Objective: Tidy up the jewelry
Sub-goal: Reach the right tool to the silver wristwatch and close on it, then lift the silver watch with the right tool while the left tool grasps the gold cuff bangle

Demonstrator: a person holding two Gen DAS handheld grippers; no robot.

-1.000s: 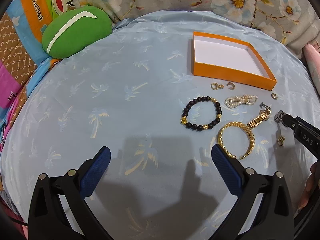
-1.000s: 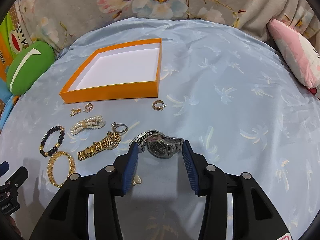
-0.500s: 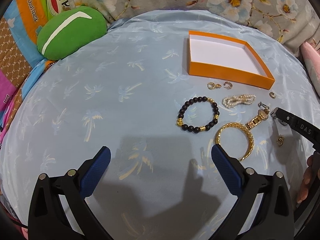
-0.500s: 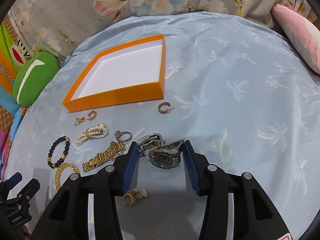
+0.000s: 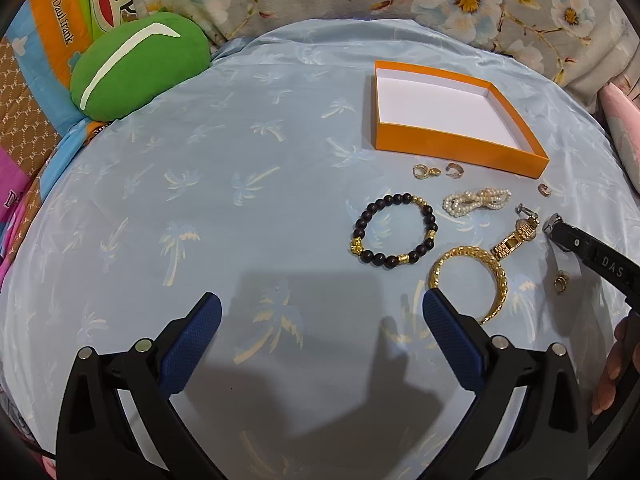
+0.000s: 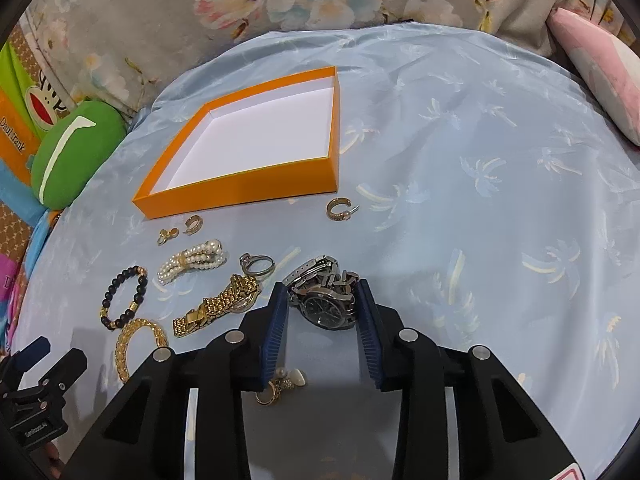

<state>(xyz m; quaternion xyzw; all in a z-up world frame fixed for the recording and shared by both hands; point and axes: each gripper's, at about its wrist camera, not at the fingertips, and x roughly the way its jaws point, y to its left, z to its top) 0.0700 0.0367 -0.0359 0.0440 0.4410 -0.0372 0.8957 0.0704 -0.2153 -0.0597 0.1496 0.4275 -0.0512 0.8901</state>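
Silver watch nearer; orange box bare.

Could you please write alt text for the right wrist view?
The right claw brackets a silver watch on a blue cloth. Gold and beaded jewelry lies to its left, below an empty orange box.

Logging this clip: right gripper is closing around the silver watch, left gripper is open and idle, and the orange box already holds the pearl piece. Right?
Not quite. The orange box is empty in the right wrist view; the pearl piece lies on the cloth before it. The rest stands: right gripper brackets the silver watch, left gripper is open.
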